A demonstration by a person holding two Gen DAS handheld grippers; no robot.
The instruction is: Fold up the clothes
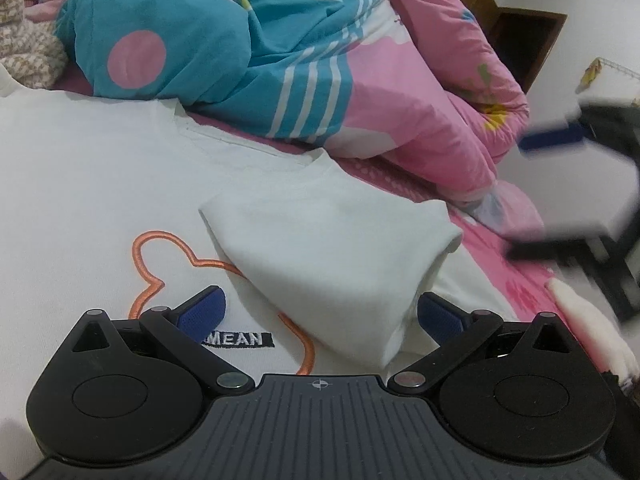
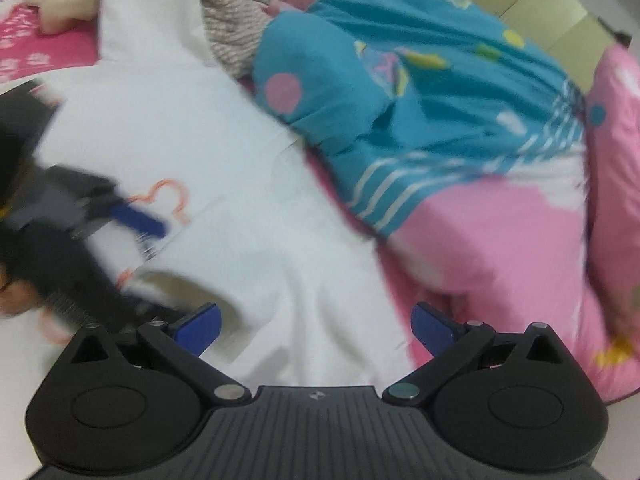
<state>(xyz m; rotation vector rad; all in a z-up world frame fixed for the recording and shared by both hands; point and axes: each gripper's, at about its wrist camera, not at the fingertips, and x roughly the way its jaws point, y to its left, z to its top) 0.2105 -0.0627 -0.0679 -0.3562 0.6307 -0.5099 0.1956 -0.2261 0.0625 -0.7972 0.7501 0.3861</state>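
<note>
A white sweatshirt point(image 1: 100, 184) with an orange outline and a "MEAN" label lies flat on the bed. One sleeve point(image 1: 332, 248) is folded across its front. My left gripper point(image 1: 320, 312) hovers low over the shirt, open. The sleeve's end lies between its blue pads point(image 1: 202, 308), and neither pad presses on it. My right gripper point(image 1: 560, 196) shows blurred at the right edge, jaws wide apart. In the right wrist view the right gripper point(image 2: 316, 330) is open above the white sweatshirt point(image 2: 240, 200) with nothing gripped. The left gripper's blue finger point(image 2: 140, 216) is smeared at the left.
A bunched teal and pink quilt point(image 1: 248, 40) borders the shirt's far side. A knitted plush toy point(image 1: 24, 52) lies at the far left. The pink bedsheet point(image 1: 500, 264) shows to the right, and a wooden nightstand point(image 1: 516, 32) stands beyond it. A person's hand point(image 2: 16, 296) holds the left gripper.
</note>
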